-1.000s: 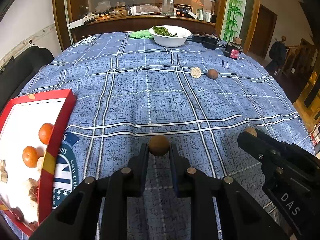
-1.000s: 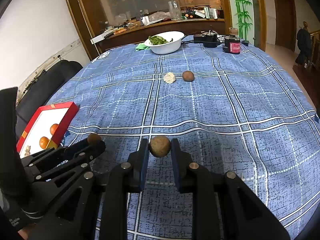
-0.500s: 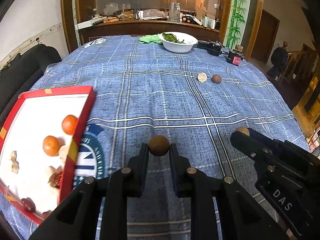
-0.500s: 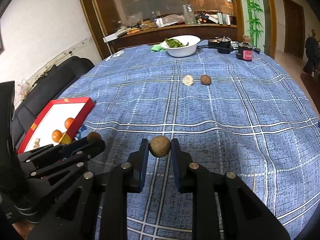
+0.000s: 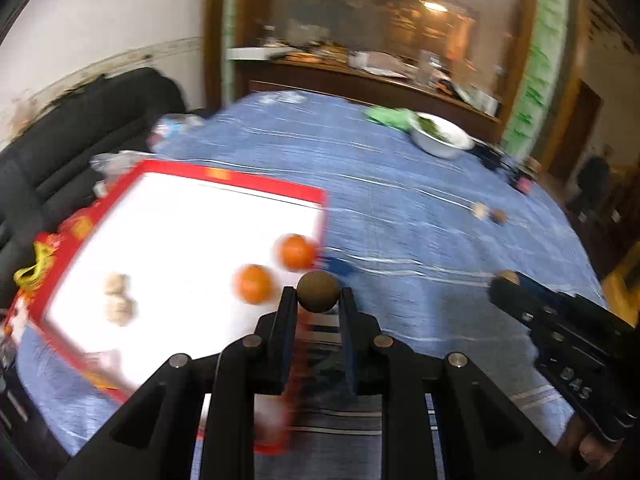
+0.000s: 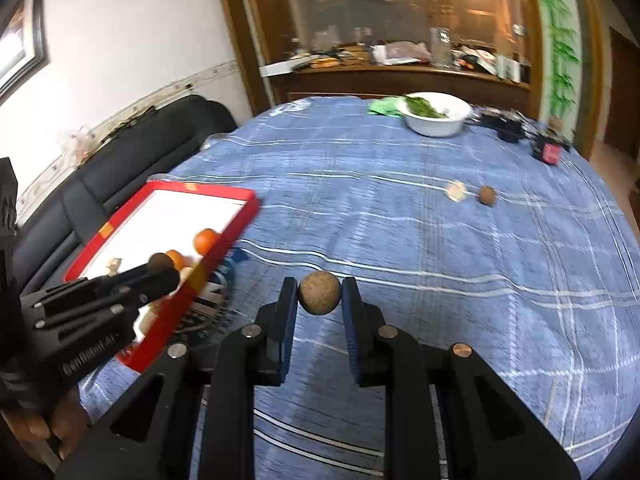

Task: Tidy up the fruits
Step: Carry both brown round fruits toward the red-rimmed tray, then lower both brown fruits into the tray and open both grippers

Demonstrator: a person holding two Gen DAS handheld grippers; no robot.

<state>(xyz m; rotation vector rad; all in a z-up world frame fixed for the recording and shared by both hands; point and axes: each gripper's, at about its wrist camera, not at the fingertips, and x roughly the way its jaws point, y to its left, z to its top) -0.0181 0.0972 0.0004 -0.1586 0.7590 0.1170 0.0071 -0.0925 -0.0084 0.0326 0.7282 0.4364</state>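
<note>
left gripper (image 5: 318,300): clamped on a dark brown round fruit (image 5: 318,291), pinched at the very fingertips, near the red tray's near-right edge
right gripper (image 6: 319,300): clamped on a tan round fruit (image 6: 319,292), same tip-only pinch, over bare blue tablecloth (image 6: 460,248), well right of the tray
red tray (image 5: 256,184): white floor held two oranges (image 5: 254,283), the second (image 5: 295,252) tight against the right wall, and two pale lumps (image 5: 117,298) further left; back half bare
still out on the cloth: one pale piece (image 6: 456,191) and one brown fruit (image 6: 487,195), just beside each other, far side of the table
white bowl (image 6: 436,118): greens inside, far end, not in play
image quality: left wrist view was heavily smeared, so tray rim position was hard to read
risk 1: round fruit held only at the tips could squirt out if a gripper got jolted or rolled, then run off across the cloth
risk 2: a low approach could clip the tray's raised rim and shove the tray
risk 3: dropping onto the oranges would set them and the new fruit rolling; bare back half looked safer
risk 4: both grippers heading for the same corner could knock together
</note>
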